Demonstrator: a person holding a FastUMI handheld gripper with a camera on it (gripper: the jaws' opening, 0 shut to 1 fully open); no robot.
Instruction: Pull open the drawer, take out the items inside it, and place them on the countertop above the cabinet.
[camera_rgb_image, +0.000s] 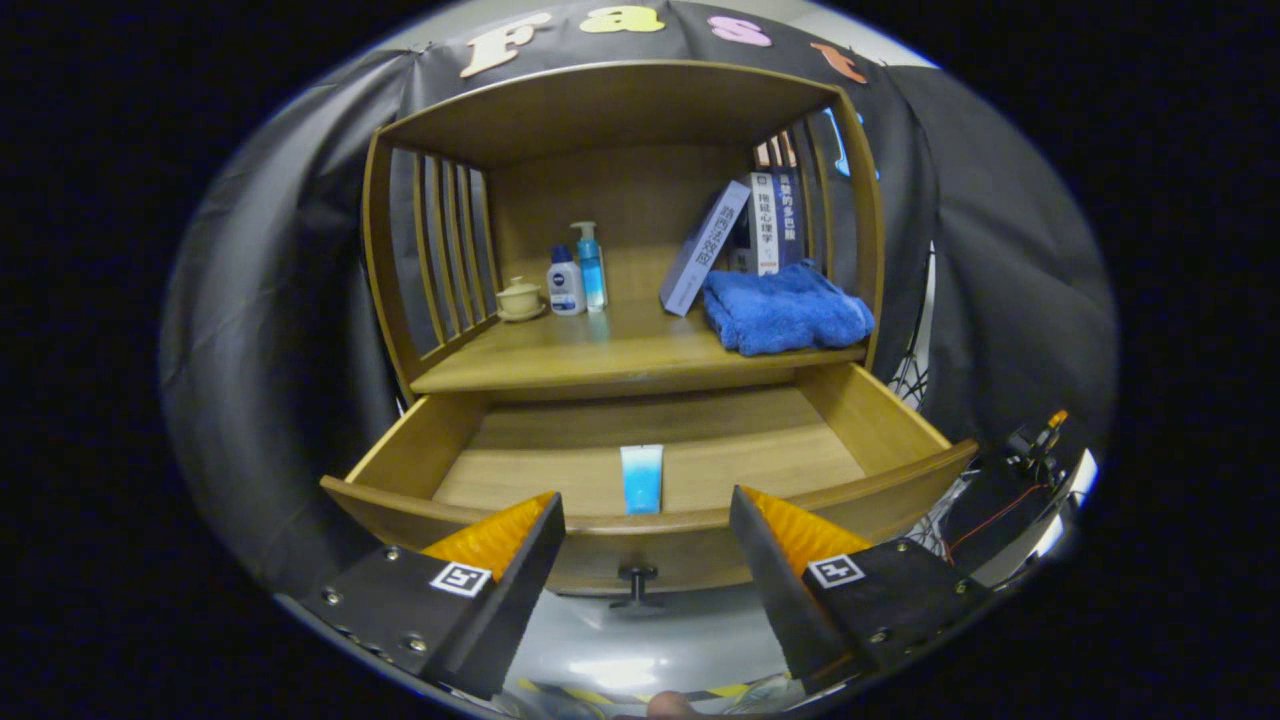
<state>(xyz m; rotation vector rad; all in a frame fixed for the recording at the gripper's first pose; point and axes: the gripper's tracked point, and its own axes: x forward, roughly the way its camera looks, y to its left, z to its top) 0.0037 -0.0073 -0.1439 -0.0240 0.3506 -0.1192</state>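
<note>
The drawer (650, 470) stood pulled open in the lower middle of the frame. A blue tube (641, 478) lay inside it against the front wall, just beyond the fingers. The gripper (646, 520) hung spread wide and empty above the drawer knob (636, 580). On the countertop (620, 355) above rested a blue towel (785, 310).
</note>
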